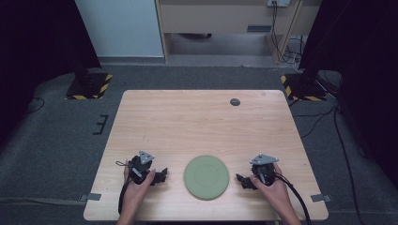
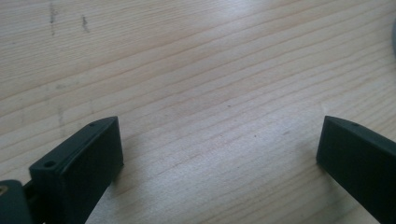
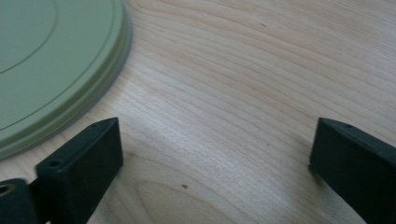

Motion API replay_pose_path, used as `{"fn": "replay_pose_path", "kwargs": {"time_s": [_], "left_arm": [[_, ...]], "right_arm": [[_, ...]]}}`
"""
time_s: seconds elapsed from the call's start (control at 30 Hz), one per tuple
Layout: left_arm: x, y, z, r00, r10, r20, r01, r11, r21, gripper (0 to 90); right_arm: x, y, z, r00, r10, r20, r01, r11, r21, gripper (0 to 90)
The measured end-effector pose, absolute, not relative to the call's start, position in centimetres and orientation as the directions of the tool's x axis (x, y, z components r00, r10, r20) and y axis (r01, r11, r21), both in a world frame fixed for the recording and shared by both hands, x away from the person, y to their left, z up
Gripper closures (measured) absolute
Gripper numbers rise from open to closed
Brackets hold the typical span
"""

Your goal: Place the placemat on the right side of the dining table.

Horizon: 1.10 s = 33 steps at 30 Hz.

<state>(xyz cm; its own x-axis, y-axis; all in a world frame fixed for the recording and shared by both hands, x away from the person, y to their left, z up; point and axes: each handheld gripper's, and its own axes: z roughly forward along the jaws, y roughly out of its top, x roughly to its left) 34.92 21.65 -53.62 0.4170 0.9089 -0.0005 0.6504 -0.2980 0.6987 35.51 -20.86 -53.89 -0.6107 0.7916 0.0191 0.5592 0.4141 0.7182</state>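
Item: green plate (image 1: 206, 177), round and flat, with a low stepped rim. It lies near the front edge of the table (image 1: 197, 117), about midway between your two hands and touching neither gripper.

Left gripper (image 1: 162, 176): resting on the wood just left of the plate, jaws spread wide, nothing between them. In the left gripper view the pads (image 2: 84, 158) frame bare wood.

Right gripper (image 1: 241, 180): just right of the plate, pointing toward it, jaws likewise wide and empty. In the right gripper view the plate's rim (image 3: 70, 112) curves past the left pad (image 3: 86, 161), close but apart.

Step in hand, as judged: taking hold of the plate by its rim. The rim sits almost flush with the wood, so you will likely need to bring one jaw low, slide it under the lip and set the other over the top before closing. Come in level; a steep approach may push the plate sideways instead.

Edges and room: the front edge lies close behind the plate, so avoid dragging it toward you. The table's far half is open, apart from a small dark round spot (image 1: 235, 101) near the back edge.
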Motion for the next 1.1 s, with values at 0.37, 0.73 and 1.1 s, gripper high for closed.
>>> {"fn": "replay_pose_path", "kwargs": {"time_s": [0.37,0.73,1.1], "left_arm": [[33.6,20.3,-52.9,0.530,0.848,0.000,0.580,-0.363,0.729,2.3],[33.1,18.8,-52.8,0.590,0.807,-0.020,0.559,-0.391,0.731,2.3],[32.8,17.9,-52.8,0.617,0.786,-0.031,0.547,-0.400,0.735,2.7]], "right_arm": [[34.2,-19.7,-53.2,-0.653,0.757,0.036,0.527,0.419,0.739,5.1],[33.5,-18.9,-52.7,-0.675,0.737,0.033,0.503,0.427,0.752,6.4],[33.4,-17.8,-52.7,-0.686,0.727,0.023,0.491,0.439,0.753,7.0]]}}
